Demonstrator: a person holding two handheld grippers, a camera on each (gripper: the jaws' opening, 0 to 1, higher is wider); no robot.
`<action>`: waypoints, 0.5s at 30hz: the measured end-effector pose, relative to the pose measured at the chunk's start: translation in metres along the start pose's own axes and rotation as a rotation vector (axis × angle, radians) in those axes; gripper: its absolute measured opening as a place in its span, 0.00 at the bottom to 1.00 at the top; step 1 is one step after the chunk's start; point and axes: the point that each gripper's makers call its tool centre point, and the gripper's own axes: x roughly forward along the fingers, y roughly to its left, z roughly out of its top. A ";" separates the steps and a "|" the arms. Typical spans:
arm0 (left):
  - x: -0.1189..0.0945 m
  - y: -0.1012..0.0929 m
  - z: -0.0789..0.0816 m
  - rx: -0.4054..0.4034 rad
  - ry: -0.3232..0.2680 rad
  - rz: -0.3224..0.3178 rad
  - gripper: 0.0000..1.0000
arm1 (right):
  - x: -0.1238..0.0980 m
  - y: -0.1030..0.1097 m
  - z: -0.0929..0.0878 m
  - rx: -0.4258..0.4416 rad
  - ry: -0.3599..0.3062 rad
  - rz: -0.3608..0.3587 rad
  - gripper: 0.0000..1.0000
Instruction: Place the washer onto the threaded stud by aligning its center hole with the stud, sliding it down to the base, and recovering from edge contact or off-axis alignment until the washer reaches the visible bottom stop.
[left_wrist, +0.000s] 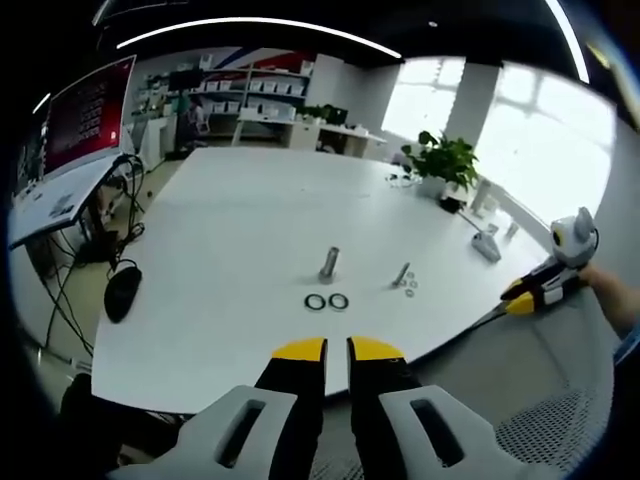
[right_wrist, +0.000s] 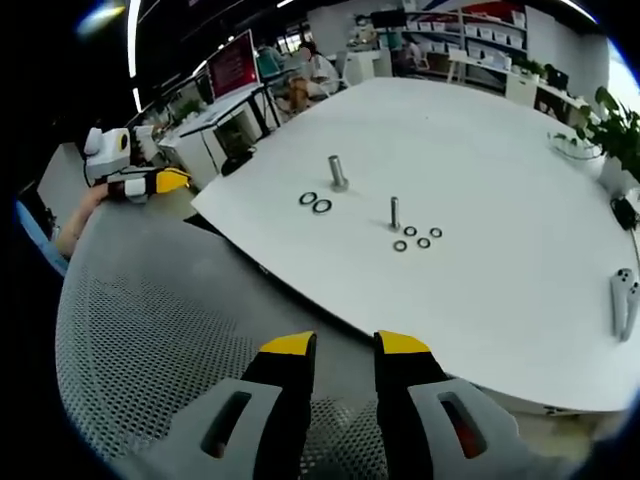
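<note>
Right gripper view: round washers (right_wrist: 314, 203) beside threaded stud (right_wrist: 338, 172)

The surface (right_wrist: 480, 150) is smooth, matt white laminate. The threaded stud (right_wrist: 394, 212) and the larger stud (right_wrist: 338, 172) look like dull grey metal, and the washers (right_wrist: 417, 238) like dark metal. The chair back (right_wrist: 150, 310) is grey open mesh fabric.

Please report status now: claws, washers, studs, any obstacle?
Left claw and right claw empty, slightly open, short of table. Washers lie flat beside studs; none threaded. Nothing blocks.
</note>
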 end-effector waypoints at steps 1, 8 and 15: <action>0.000 -0.001 -0.002 0.008 0.011 -0.006 0.06 | 0.000 -0.001 0.001 0.002 -0.005 -0.005 0.25; 0.001 -0.004 -0.001 0.030 0.007 -0.025 0.06 | -0.002 -0.007 0.001 0.034 -0.015 -0.039 0.25; 0.000 -0.003 0.002 0.014 -0.013 -0.020 0.06 | 0.000 -0.002 -0.004 0.024 0.013 -0.011 0.25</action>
